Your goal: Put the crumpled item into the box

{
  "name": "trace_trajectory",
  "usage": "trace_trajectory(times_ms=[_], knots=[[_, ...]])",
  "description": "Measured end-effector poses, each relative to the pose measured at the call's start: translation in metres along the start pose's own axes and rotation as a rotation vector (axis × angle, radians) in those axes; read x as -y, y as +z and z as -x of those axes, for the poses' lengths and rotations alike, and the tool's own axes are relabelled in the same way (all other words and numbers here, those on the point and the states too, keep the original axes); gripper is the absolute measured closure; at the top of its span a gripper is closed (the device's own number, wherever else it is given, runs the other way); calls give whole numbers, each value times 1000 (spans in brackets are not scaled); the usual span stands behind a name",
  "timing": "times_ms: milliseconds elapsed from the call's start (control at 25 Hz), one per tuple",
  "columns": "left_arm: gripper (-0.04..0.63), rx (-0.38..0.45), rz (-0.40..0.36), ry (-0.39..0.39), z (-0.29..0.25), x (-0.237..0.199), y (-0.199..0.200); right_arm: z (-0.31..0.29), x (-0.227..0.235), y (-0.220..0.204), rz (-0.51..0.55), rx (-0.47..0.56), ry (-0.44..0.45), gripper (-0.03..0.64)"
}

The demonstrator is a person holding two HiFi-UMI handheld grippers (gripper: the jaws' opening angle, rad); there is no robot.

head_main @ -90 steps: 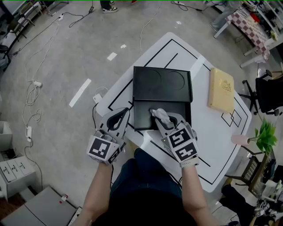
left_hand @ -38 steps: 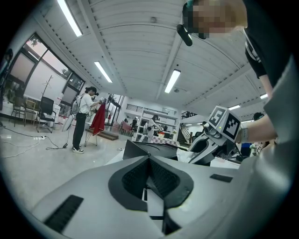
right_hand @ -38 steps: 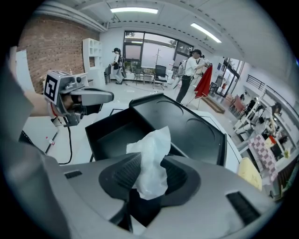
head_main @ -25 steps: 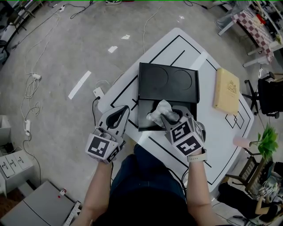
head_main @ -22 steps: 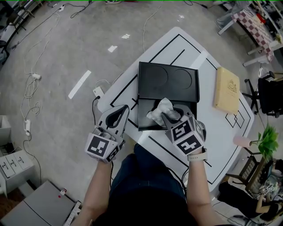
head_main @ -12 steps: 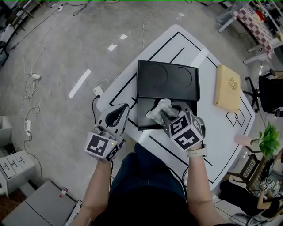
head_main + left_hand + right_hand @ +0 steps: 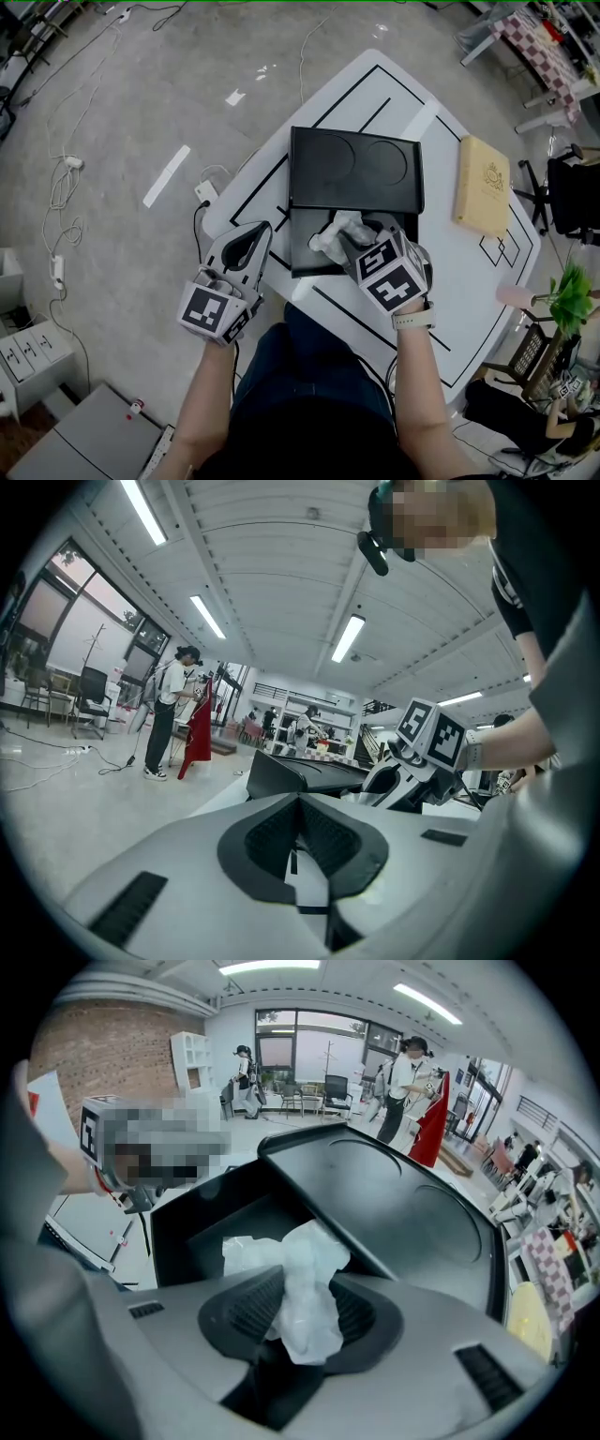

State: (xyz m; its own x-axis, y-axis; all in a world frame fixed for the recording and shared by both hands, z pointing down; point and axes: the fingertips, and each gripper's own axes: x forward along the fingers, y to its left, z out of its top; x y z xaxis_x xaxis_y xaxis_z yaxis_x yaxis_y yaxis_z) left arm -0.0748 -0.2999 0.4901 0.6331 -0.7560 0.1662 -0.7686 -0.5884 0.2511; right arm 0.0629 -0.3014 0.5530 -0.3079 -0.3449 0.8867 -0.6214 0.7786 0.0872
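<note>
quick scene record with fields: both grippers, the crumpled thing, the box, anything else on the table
right gripper: shut on the crumpled paper, pointing down into the box
crumpled paper: white, between the right jaws, over the box's inside, not yet released
box: black, lid open, on the white table
left gripper: shut, empty, left of the box
other: flat tan box on the table's right

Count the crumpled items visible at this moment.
1. The crumpled white paper is pinched in the right hand-held gripper over the open black box. That gripper hides part of the box floor, so another could be hidden.
</note>
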Motion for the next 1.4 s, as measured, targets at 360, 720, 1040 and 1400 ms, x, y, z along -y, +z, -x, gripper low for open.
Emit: trace_trajectory(times_ms=[360,720,1040,1400], knots=[[584,-4,2,-10,-1,0,-2,7,7,-2,-58,46,-54,448],[584,0,-3,-18,5,4,1,27,9,0,-144,105,-64,407],[584,-3,-7,-20,8,9,0,51,17,-8,-109,105,-132,407],[584,-10,-12,-40,7,17,-1,40,1,-12,-82,75,-68,407]])
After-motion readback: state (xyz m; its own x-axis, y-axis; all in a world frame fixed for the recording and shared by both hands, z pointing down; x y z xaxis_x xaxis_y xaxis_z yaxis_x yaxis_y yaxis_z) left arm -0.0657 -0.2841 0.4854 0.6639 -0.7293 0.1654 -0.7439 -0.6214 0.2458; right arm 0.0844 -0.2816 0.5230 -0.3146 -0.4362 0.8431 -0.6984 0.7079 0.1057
